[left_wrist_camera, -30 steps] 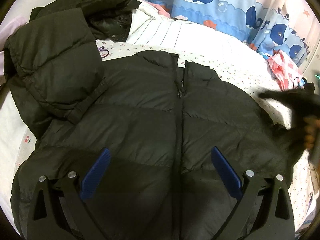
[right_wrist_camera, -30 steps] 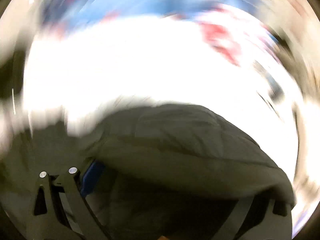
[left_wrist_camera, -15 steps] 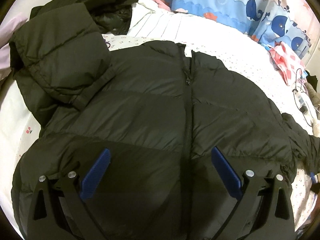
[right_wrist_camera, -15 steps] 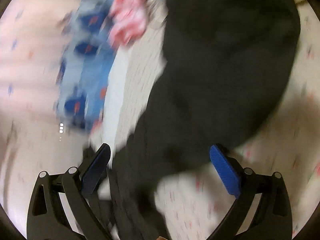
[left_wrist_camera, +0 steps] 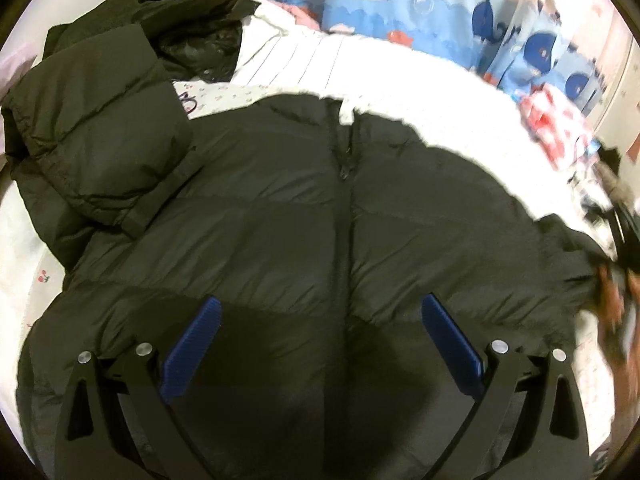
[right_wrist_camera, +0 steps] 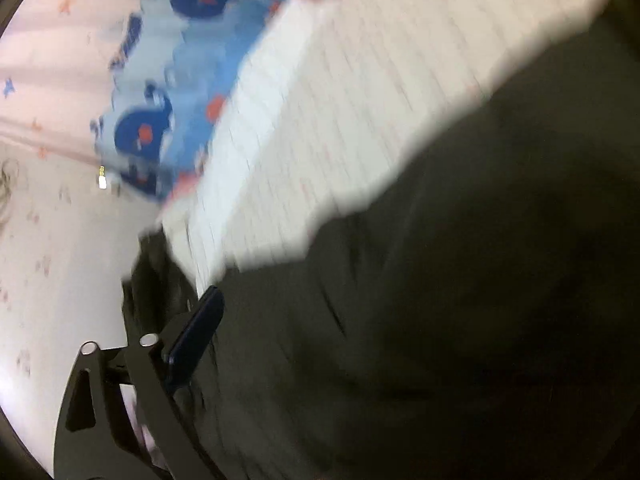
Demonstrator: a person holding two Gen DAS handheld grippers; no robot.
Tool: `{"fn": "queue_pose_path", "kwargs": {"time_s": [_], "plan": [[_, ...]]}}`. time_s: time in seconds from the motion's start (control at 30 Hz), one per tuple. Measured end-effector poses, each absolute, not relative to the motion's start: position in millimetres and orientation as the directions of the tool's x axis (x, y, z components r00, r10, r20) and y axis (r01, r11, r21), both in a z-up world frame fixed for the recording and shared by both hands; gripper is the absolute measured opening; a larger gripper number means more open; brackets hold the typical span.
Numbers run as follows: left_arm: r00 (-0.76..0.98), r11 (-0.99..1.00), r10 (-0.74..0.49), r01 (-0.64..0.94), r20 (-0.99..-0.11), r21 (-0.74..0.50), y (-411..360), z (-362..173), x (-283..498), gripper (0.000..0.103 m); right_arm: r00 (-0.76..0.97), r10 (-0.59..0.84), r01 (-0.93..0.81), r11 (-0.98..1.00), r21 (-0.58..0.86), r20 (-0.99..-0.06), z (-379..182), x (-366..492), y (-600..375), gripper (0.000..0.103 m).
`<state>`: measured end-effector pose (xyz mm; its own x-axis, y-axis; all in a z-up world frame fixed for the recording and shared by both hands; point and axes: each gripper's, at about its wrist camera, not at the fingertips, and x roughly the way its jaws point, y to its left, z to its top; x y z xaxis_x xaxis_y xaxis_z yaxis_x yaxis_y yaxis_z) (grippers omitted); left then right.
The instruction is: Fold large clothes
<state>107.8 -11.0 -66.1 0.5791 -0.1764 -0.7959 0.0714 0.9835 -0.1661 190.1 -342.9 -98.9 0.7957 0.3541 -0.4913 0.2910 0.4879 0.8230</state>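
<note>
A black puffer jacket (left_wrist_camera: 304, 224) lies front-up and zipped on the white bed (left_wrist_camera: 452, 92). Its left sleeve (left_wrist_camera: 100, 136) is folded in over the chest. My left gripper (left_wrist_camera: 320, 336) is open and empty, hovering above the jacket's lower front. In the right wrist view, blurred, black jacket fabric (right_wrist_camera: 460, 300) covers the right side of the frame. Only the left finger (right_wrist_camera: 196, 336) of my right gripper shows; the other is hidden by the fabric. In the left wrist view the right gripper (left_wrist_camera: 624, 240) is a blur at the jacket's right sleeve.
A second dark garment (left_wrist_camera: 192, 12) is heaped at the bed's far left. A blue whale-print cloth (left_wrist_camera: 404, 0) and a red-and-white patterned cloth (left_wrist_camera: 556, 124) lie along the far and right edges. A white striped cloth (left_wrist_camera: 296, 60) lies behind the jacket's collar.
The right gripper has swung fast; it was open over the black fabric half a second ago, and fabric now hides its right finger. The left gripper has barely moved.
</note>
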Motion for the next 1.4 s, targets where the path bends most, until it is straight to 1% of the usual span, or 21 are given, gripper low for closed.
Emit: {"fn": "queue_pose_path", "kwargs": {"time_s": [0.07,0.13,0.23,0.33,0.43,0.47,0.53,0.6,0.63,0.67,0.8,0.83,0.9,0.93,0.97,1.03,1.07,1.13,1.27,1.33,1.4], "plan": [[0.599,0.978,-0.195,0.063,-0.776,-0.198,-12,-62,107,0.096,0.847,0.301,0.230,0.536,0.812,-0.439,-57,210,-355,0.090],[0.593,0.977,-0.203,0.066,-0.779,-0.204,-17,-66,109,0.096,0.824,0.317,0.234,0.567,0.790,-0.471,-46,220,-357,0.092],[0.535,0.978,-0.205,0.078,-0.820,-0.193,-30,-82,120,0.096,0.629,0.437,0.281,0.643,0.712,-0.643,-86,215,-331,0.094],[0.520,0.981,-0.192,0.069,-0.833,-0.184,-37,-89,120,0.096,0.539,0.521,0.208,0.679,0.704,-0.662,-119,165,-306,0.094],[0.530,0.982,-0.187,0.085,-0.827,-0.167,-40,-86,112,0.096,0.569,0.589,0.203,0.575,0.792,-0.574,-152,107,-320,0.094],[0.533,0.982,-0.188,0.086,-0.825,-0.168,-40,-85,108,0.096,0.624,0.592,0.216,0.497,0.840,-0.510,-162,86,-339,0.094],[0.536,0.982,-0.188,0.085,-0.823,-0.169,-39,-85,104,0.096,0.752,0.531,0.218,0.357,0.908,-0.389,-169,55,-380,0.094],[0.538,0.983,-0.185,0.085,-0.823,-0.165,-39,-85,102,0.096,0.840,0.427,0.212,0.311,0.927,-0.335,-167,33,-416,0.094],[0.535,0.983,-0.181,0.084,-0.825,-0.161,-39,-86,102,0.096,0.864,0.375,0.226,0.309,0.924,-0.337,-165,26,-430,0.094],[0.532,0.984,-0.179,0.083,-0.828,-0.159,-39,-87,104,0.096,0.865,0.324,0.282,0.319,0.905,-0.383,-166,22,-447,0.094],[0.528,0.985,-0.171,0.090,-0.832,-0.146,-44,-90,110,0.096,0.865,0.279,0.347,0.270,0.898,-0.417,-188,22,-476,0.091],[0.527,0.985,-0.170,0.092,-0.833,-0.143,-45,-90,111,0.096,0.869,0.265,0.343,0.286,0.895,-0.418,-189,22,-479,0.088],[0.526,0.986,-0.165,0.097,-0.834,-0.133,-49,-92,113,0.096,0.869,0.231,0.349,0.342,0.872,-0.438,-188,39,-484,0.075],[0.525,0.987,-0.161,0.102,-0.836,-0.126,-51,-93,113,0.096,0.850,0.227,0.376,0.367,0.851,-0.475,-189,48,-486,0.059],[0.524,0.987,-0.159,0.105,-0.836,-0.121,-52,-93,114,0.096,0.832,0.228,0.405,0.373,0.834,-0.506,-184,70,-491,0.051],[0.524,0.988,-0.154,0.108,-0.838,-0.114,-53,-94,114,0.096,0.835,0.198,0.405,0.412,0.816,-0.514,-175,73,-494,0.023],[0.524,0.988,-0.153,0.106,-0.838,-0.114,-53,-94,114,0.096,0.837,0.169,0.402,0.454,0.795,-0.520,-153,87,-495,0.013],[0.526,0.988,-0.154,0.104,-0.836,-0.117,-53,-94,114,0.096,0.848,0.099,0.390,0.548,0.740,-0.521,-120,89,-495,0.006],[0.529,0.987,-0.161,0.107,-0.833,-0.123,-53,-93,113,0.096,0.899,-0.101,0.384,0.647,0.658,-0.426,-42,65,-518,0.004],[0.522,0.987,-0.159,0.103,-0.838,-0.123,-53,-95,114,0.096,0.865,-0.189,0.468,0.635,0.615,-0.464,-37,52,-538,0.004],[0.515,0.987,-0.155,0.106,-0.843,-0.117,-54,-98,116,0.096,0.772,-0.140,0.564,0.602,0.566,-0.620,-66,57,-560,0.008]]}}
